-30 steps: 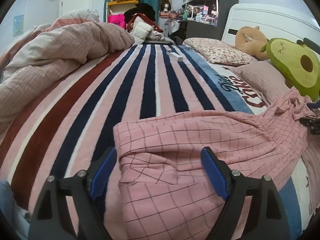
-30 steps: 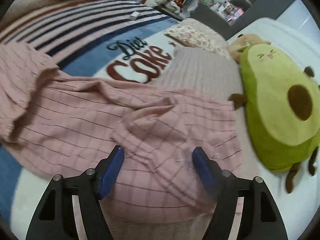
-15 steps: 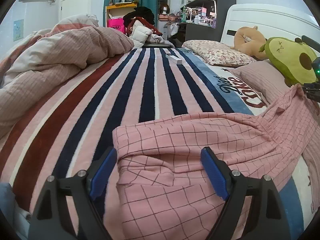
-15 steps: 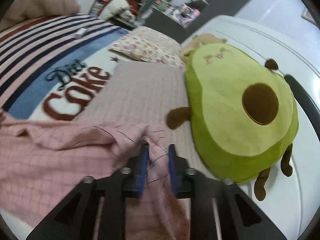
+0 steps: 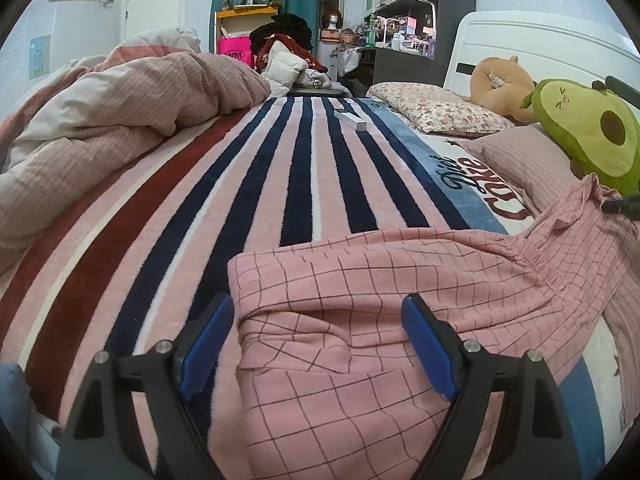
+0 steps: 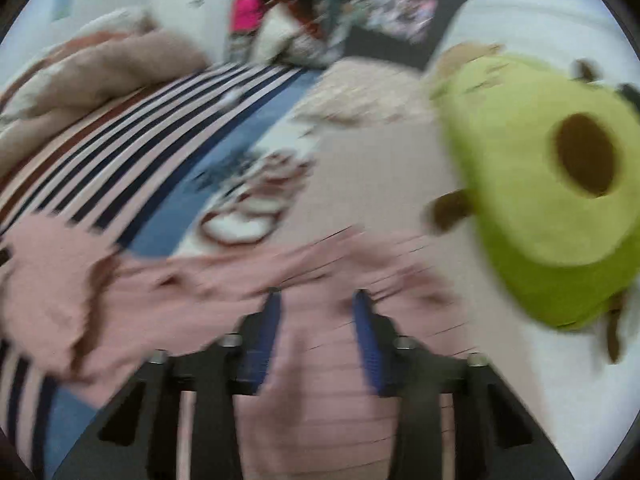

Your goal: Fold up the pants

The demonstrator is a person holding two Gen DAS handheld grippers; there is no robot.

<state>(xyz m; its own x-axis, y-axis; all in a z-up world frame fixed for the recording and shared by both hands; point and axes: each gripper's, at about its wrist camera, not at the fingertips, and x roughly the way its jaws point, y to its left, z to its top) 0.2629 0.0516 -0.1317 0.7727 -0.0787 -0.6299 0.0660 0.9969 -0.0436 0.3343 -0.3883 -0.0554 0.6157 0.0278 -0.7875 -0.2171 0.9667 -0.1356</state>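
While the pink checked pants (image 5: 360,280) lie spread across the near end of the striped blanket (image 5: 240,184), one end sits right under the left gripper (image 5: 320,344) and the rest runs off to the right toward the pillows. That left gripper has its blue pads (image 5: 428,352) standing wide apart, one on either side of a rumpled fold, neither pressing the cloth. Over to the right wrist view, and it is badly smeared! The right gripper (image 6: 316,336) has its jaws closing, narrow now, with pink fabric bunched between the blue pads (whether they truly pinch it is hard to read through the blur, though cloth fills the gap). In the left view a raised corner of the pants meets a dark gripper tip at the far right edge. Just beyond sits the green avocado plush (image 5: 588,132), leaning on a pinkish pillow (image 5: 520,160). A floral pillow (image 5: 436,108) and a tan plush (image 5: 496,84) rest by the white headboard (image 5: 532,44), and a crumpled duvet (image 5: 120,120) heaps up at left
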